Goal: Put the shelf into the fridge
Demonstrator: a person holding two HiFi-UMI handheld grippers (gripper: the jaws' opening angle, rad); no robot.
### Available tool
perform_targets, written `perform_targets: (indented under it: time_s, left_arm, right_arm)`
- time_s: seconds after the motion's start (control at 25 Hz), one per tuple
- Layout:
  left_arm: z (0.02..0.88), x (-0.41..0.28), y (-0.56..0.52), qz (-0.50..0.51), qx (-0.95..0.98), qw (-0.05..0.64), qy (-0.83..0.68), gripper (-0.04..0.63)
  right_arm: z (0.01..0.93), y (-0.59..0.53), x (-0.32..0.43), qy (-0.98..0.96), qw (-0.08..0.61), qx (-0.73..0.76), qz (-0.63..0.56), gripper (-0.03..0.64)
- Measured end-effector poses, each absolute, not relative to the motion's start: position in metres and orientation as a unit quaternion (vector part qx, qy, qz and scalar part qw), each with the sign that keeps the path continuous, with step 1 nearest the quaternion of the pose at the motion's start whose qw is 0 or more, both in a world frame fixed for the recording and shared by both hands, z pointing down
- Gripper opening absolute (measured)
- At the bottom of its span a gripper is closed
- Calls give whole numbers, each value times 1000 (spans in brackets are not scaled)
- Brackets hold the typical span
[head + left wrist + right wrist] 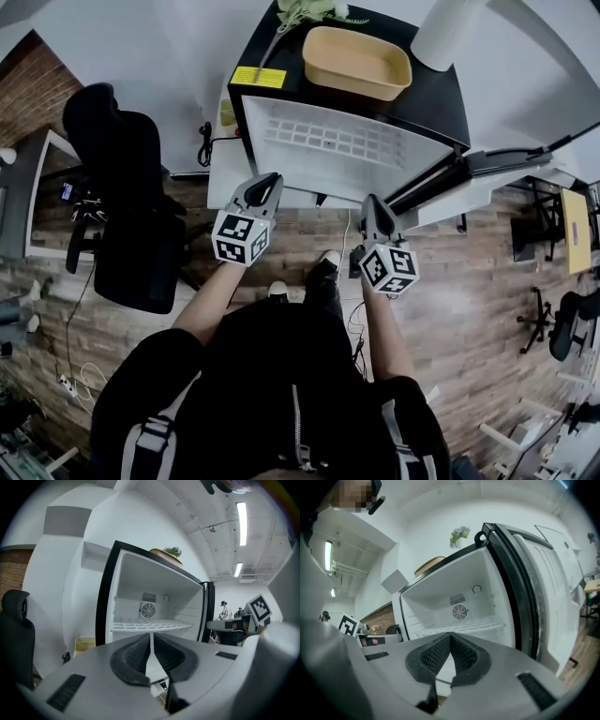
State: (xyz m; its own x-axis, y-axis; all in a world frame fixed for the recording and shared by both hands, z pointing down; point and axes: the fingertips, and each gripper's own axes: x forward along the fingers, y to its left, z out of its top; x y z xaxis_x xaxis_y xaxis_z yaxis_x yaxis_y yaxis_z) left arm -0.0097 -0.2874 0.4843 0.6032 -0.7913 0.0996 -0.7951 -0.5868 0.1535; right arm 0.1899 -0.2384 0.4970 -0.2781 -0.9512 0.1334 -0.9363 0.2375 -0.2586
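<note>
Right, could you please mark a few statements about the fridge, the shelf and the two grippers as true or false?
1. The fridge door stands open. True.
2. A tan basin sits on top of the fridge. True.
3. The left gripper is open and empty. False: it is shut on the front edge of the white shelf.
4. In the head view, the black chair stands right of the fridge. False: it stands left of it.
5. The right gripper also grips the white shelf. True.
</note>
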Motion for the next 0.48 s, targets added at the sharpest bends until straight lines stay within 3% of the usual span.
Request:
perform_targets:
  time_s: [0.48]
  left_arm:
    - [488, -16, -282, 10, 894, 95, -438, 41]
  right_arm:
    - [500, -228, 189, 776, 34, -610, -154, 9]
